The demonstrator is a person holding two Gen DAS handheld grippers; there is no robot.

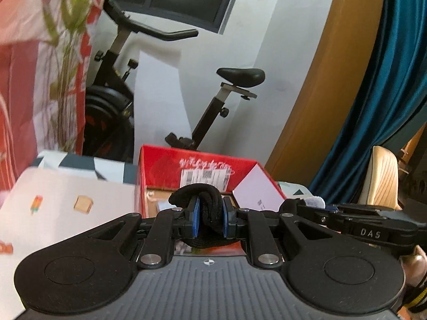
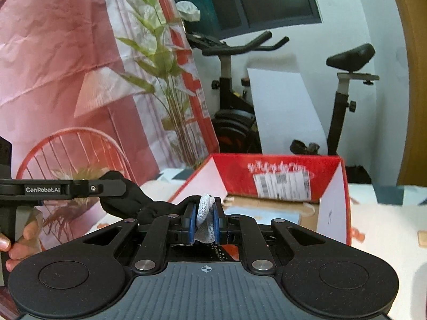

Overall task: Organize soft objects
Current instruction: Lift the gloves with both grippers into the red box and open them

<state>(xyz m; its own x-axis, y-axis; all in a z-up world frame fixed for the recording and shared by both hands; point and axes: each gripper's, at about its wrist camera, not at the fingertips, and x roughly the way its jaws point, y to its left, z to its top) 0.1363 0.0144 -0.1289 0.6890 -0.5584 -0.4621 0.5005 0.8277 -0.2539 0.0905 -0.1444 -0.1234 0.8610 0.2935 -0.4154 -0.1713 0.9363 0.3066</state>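
Note:
In the left wrist view my left gripper (image 1: 210,217) is shut on a bunched black soft cloth (image 1: 202,200), held up in front of an open red cardboard box (image 1: 165,165). In the right wrist view my right gripper (image 2: 205,217) is shut on a piece of white mesh fabric (image 2: 205,208). The black cloth (image 2: 125,202) runs from there leftward to the left gripper (image 2: 117,186), whose jaws are hidden by the cloth. The red box (image 2: 234,168) lies just beyond. The right gripper (image 1: 307,204) shows at the right of the left wrist view with a white tuft at its tip.
The box stands on a white table (image 1: 66,194) with small printed pictures. An exercise bike (image 2: 232,85) and a white board lean at the wall behind. A green plant (image 2: 160,61), a red wire chair (image 2: 74,149) and a blue curtain (image 1: 392,80) flank the scene. A hand (image 2: 16,245) grips the left handle.

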